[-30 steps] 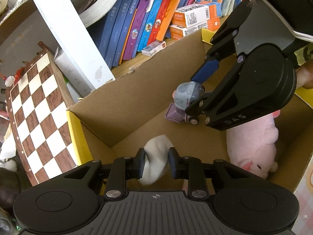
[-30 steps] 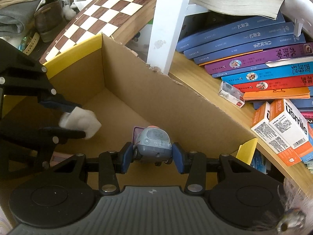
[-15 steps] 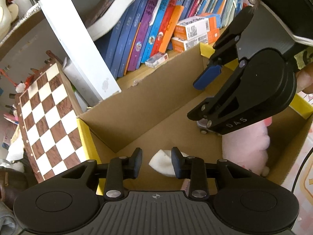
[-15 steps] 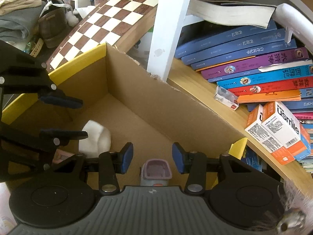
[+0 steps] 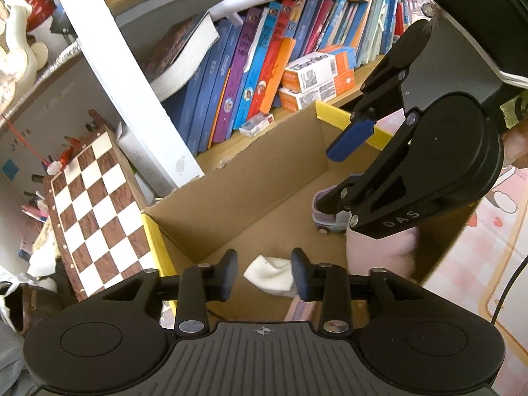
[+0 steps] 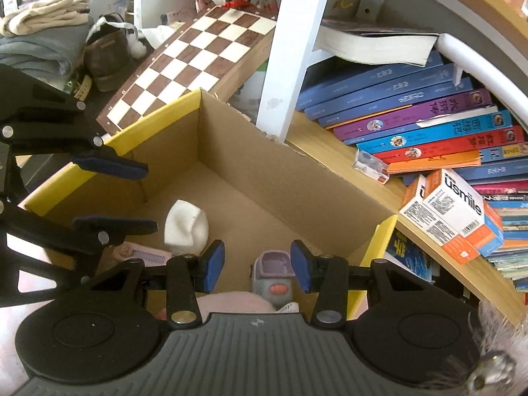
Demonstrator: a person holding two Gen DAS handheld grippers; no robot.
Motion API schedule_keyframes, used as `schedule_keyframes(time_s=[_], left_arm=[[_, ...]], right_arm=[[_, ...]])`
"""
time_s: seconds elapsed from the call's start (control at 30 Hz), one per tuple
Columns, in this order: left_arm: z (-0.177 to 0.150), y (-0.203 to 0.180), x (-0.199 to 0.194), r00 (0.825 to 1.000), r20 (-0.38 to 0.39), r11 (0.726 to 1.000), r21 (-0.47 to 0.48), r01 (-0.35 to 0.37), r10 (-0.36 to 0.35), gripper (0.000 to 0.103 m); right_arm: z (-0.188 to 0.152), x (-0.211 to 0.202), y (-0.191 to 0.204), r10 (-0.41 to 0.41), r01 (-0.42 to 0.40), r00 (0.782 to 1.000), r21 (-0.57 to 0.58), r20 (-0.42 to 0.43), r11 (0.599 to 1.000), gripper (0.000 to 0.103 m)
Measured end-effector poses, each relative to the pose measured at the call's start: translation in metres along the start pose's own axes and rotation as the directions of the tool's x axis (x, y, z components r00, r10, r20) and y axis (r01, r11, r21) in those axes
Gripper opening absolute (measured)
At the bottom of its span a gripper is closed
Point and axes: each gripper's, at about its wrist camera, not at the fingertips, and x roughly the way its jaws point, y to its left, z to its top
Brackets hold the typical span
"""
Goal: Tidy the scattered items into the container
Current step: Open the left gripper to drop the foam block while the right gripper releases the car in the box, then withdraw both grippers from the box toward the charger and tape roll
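An open cardboard box (image 5: pixel 257 178) (image 6: pixel 264 168) with yellow rims stands below a bookshelf. On its floor lie a white sock (image 5: pixel 272 272) (image 6: pixel 186 227), a grey-purple toy car (image 5: pixel 325 219) (image 6: pixel 274 274), a pink plush (image 5: pixel 379 254) (image 6: pixel 231 302) and a pink comb-like piece (image 6: pixel 142 252). My left gripper (image 5: pixel 264 272) (image 6: pixel 132 198) is open and empty above the sock. My right gripper (image 6: pixel 257 260) (image 5: pixel 343 165) is open and empty above the toy car.
A shelf of books (image 5: pixel 264 66) (image 6: pixel 429 125) and orange-white cartons (image 6: pixel 452 211) runs behind the box. A white post (image 6: pixel 287 49) and a chessboard (image 5: pixel 92 204) (image 6: pixel 198 62) lean at the box's far corner. Folded clothes and a bag (image 6: pixel 105 52) lie beyond. A pink mat (image 5: pixel 478 280) lies to the right.
Both grippers opened and rose. The sock dropped from the left gripper and the toy car from the right gripper onto the box floor.
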Motion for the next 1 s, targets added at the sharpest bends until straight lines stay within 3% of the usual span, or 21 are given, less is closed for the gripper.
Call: schedule_keyframes(time_s=[0.23, 0.43, 0.63, 1.0], left_arm=[[-0.001, -0.009, -0.023, 0.999, 0.030, 1.000, -0.004, -0.025, 0.025, 0.055], [-0.007, -0.014, -0.042, 0.997, 0.062, 0.996, -0.068, -0.051, 0.055, 0.079], [-0.016, -0.016, -0.056, 0.996, 0.086, 0.979, -0.204, -0.011, 0.029, 0.080], [-0.032, -0.039, -0.081, 0.995, 0.090, 0.976, -0.218, -0.024, 0.044, 0.085]], right_arm=[[-0.010, -0.024, 0.004, -0.012, 0.012, 1.000, 0.022, 0.022, 1.000, 0.043], [-0.025, -0.044, 0.009, -0.021, 0.019, 0.999, 0.047, 0.033, 0.999, 0.044], [-0.042, -0.063, 0.014, -0.036, 0.033, 0.998, 0.077, 0.043, 0.997, 0.044], [-0.080, -0.098, 0.018, -0.051, 0.040, 0.997, 0.166, 0.065, 0.985, 0.050]])
